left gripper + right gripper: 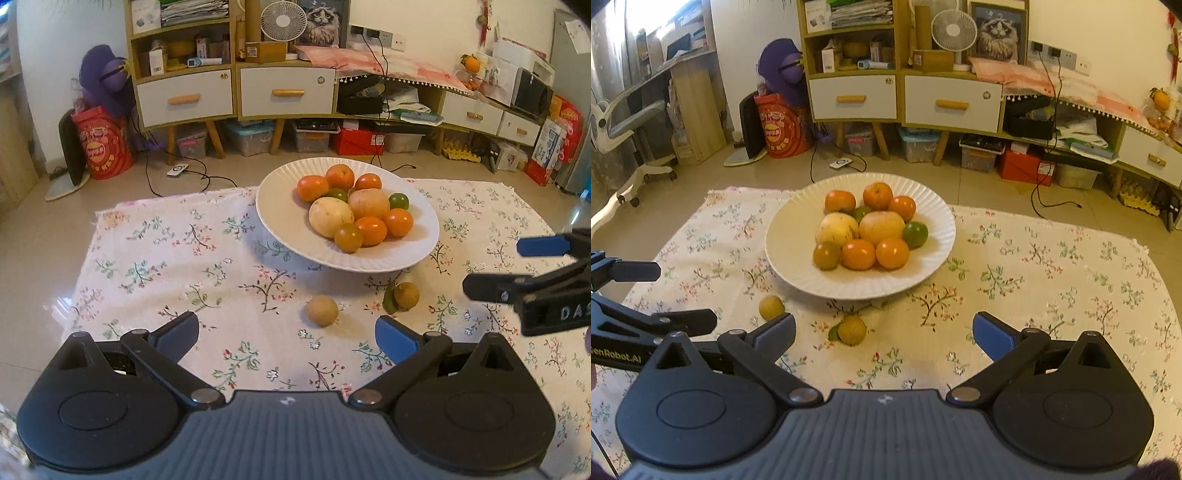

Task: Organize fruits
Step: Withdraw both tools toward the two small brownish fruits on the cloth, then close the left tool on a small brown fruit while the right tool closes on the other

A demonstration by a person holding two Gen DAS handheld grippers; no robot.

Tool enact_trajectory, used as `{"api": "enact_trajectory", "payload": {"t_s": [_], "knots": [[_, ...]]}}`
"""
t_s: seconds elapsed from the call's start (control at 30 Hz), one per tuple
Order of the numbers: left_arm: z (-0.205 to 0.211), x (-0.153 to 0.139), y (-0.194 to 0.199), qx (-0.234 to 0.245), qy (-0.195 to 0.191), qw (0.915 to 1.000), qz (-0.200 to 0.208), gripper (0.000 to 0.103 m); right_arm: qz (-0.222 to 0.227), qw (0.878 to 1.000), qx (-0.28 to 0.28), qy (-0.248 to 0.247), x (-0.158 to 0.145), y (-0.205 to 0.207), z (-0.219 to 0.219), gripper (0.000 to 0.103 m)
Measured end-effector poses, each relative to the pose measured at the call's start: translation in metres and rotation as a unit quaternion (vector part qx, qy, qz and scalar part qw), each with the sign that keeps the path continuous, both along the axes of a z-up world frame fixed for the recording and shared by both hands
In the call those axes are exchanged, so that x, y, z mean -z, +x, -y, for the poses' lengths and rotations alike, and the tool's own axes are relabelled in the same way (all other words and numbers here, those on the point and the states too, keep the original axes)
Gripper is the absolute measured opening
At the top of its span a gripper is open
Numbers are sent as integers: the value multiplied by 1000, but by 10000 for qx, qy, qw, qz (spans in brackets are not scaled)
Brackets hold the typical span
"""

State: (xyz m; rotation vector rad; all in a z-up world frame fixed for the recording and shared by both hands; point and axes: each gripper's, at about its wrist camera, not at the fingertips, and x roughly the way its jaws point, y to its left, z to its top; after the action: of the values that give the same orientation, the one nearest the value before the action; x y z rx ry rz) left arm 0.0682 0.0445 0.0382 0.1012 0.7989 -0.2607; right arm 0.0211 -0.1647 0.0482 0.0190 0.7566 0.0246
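A: Left tool (286, 338)?

B: Hovering low, jaws spread wide, gripping nothing. Both fingers (395, 341) are pointing forward, level.

A: Right tool (882, 334)?

B: Same, jaws standing wide apart, nothing between them, facing forward.

A: Are they seeing each other?

B: Yes. In the left view the right tool (491, 267) is poking in from the right edge, jaws apart. In the right view the left tool (687, 295) is coming in from the left edge, also parted. Sitting side by side, not touching.
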Motion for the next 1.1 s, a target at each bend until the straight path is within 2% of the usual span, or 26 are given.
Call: {"api": "enact_trajectory", "payload": {"t_s": [0.13,0.27,0.47,0.53,0.63,1.03,1.1], "knots": [[2,5,-1,50,-5,9998,190,84,-50,10000,43,-75,11,0,3,102],[6,15,-2,75,175,9989,431,84,-70,9995,101,-278,19,0,6,102],[9,30,4,174,224,9989,383,80,-113,9989,50,-452,27,1,6,102],[10,35,7,217,195,9991,311,75,-145,9988,37,-467,30,3,4,102],[12,39,12,264,85,9995,155,62,-204,9985,-17,-500,35,4,0,102],[16,53,26,223,-102,9996,-119,34,-271,9980,-195,-529,44,10,-6,101],[16,53,28,230,-181,9994,-157,32,-262,9982,-183,-499,44,12,-6,101]]}}
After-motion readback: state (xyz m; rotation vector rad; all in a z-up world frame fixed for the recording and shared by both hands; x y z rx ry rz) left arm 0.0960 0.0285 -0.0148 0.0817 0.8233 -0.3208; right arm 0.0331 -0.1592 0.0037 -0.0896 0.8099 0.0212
